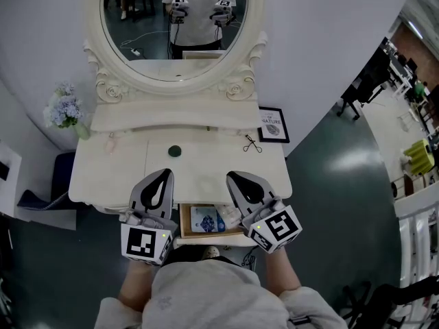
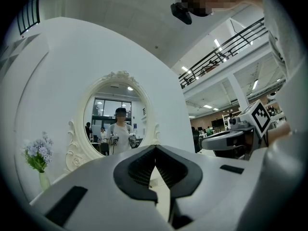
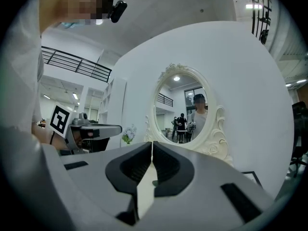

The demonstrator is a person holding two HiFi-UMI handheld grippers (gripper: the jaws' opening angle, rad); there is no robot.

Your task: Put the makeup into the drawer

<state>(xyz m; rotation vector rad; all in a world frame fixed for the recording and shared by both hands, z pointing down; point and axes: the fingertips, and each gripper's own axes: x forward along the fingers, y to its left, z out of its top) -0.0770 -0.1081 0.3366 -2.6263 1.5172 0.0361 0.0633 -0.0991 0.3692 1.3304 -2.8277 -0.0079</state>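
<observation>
Left gripper (image 1: 167,173) and right gripper (image 1: 232,176), jaws together and empty, could have knocked the thin eyelash curler (image 1: 251,143) off the counter (image 1: 116,170).

Matt painted dressing table (image 1: 206,171), glossy mirror (image 1: 147,36), wooden drawer (image 1: 184,221).

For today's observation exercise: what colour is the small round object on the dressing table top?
The round object is dark green, clearest in the head view.
</observation>
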